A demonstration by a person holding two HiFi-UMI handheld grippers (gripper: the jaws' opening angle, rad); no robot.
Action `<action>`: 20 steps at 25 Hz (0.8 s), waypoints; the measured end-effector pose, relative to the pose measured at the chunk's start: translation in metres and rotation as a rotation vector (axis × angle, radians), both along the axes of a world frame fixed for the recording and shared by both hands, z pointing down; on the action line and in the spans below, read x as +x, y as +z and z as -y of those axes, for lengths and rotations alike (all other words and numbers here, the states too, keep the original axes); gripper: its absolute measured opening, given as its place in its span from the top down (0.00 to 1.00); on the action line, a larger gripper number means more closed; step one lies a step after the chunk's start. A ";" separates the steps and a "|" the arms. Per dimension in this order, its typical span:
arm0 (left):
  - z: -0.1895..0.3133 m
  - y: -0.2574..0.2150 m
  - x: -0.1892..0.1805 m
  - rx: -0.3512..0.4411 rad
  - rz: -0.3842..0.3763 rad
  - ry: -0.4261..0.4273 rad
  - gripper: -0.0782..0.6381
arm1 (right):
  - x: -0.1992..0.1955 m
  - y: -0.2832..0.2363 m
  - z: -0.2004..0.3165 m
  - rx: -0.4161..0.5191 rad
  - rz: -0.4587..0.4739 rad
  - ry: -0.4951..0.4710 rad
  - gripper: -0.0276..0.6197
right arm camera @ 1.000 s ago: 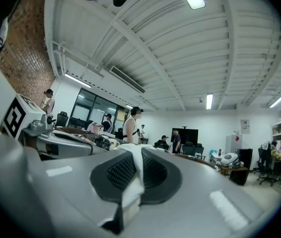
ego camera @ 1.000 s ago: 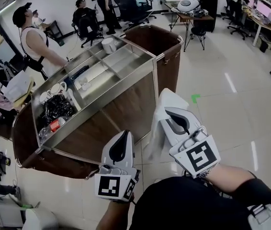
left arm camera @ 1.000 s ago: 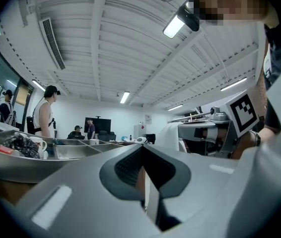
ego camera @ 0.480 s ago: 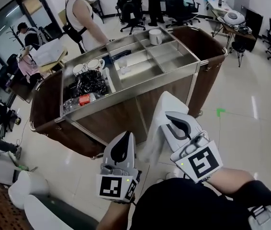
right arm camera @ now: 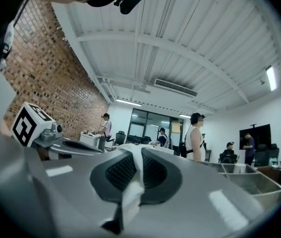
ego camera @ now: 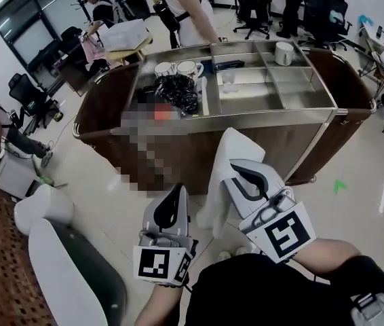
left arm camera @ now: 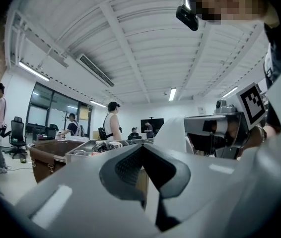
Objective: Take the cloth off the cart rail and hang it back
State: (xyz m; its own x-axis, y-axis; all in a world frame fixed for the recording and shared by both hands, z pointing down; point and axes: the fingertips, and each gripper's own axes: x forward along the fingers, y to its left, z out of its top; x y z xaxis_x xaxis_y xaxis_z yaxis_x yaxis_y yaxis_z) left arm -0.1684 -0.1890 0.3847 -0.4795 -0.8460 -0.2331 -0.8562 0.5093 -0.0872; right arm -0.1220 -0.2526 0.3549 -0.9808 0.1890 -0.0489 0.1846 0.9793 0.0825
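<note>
a: where's the cloth (ego camera: 220, 172) right now?

b: your right gripper (ego camera: 245, 174) has it. the jaws are pressed onto a fold of the white fabric, and the rest hangs below them on your side of the cart (ego camera: 273, 145), near the middle of its long near edge. in the right gripper view the cloth (right arm camera: 132, 185) runs straight down between the pads.

a: and my left gripper (ego camera: 177, 194)?

b: its jaws are pressed together with nothing between them. it's level with the right one and just to its left, apart from the cloth.

a: what's around the cart?

b: the steel top tray is crowded toward its left end. two mugs (ego camera: 178, 68) sit at the far edge and a crumpled black bag (ego camera: 176, 90) just in front of them. a clear cup (ego camera: 228, 80) stands in a middle compartment and a white cup (ego camera: 284, 53) by the far right corner.

a: anyone close?

b: a person in a white vest (ego camera: 186, 5) stands right against the far edge. others are seated well beyond. a white rounded shell (ego camera: 63, 263) sits on the floor by your left side; i can't tell what it is.
</note>
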 end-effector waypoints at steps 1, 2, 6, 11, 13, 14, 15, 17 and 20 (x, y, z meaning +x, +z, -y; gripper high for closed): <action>-0.006 0.002 -0.003 -0.001 0.001 -0.024 0.89 | -0.004 0.001 -0.004 -0.001 0.002 -0.022 0.96; -0.011 0.004 -0.006 -0.002 0.001 -0.048 0.89 | -0.007 0.003 -0.008 -0.004 0.004 -0.043 0.96; -0.034 0.007 -0.015 0.000 0.008 -0.128 0.89 | -0.021 0.007 -0.026 -0.013 0.013 -0.112 0.96; -0.068 0.007 -0.020 -0.006 0.019 -0.179 0.89 | -0.034 0.003 -0.055 -0.014 0.033 -0.150 0.96; -0.084 0.006 -0.024 -0.003 0.023 -0.189 0.89 | -0.040 0.000 -0.070 -0.013 0.041 -0.156 0.96; -0.093 0.005 -0.026 -0.002 0.026 -0.192 0.89 | -0.043 -0.001 -0.078 -0.013 0.046 -0.158 0.96; -0.102 0.004 -0.029 -0.001 0.028 -0.194 0.89 | -0.046 -0.002 -0.087 -0.013 0.049 -0.158 0.96; -0.122 0.003 -0.036 0.001 0.030 -0.193 0.89 | -0.054 -0.004 -0.106 -0.011 0.054 -0.154 0.96; -0.155 0.003 -0.051 0.006 0.032 -0.186 0.89 | -0.071 -0.005 -0.135 -0.008 0.060 -0.135 0.96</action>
State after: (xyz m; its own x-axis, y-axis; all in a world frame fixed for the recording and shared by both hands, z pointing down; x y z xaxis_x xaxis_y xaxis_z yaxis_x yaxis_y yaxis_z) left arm -0.2190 -0.0337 0.3880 -0.6195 -0.7422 -0.2555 -0.7443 0.6588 -0.1090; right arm -0.1926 -0.1178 0.3497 -0.9416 0.3186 -0.1089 0.3099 0.9466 0.0896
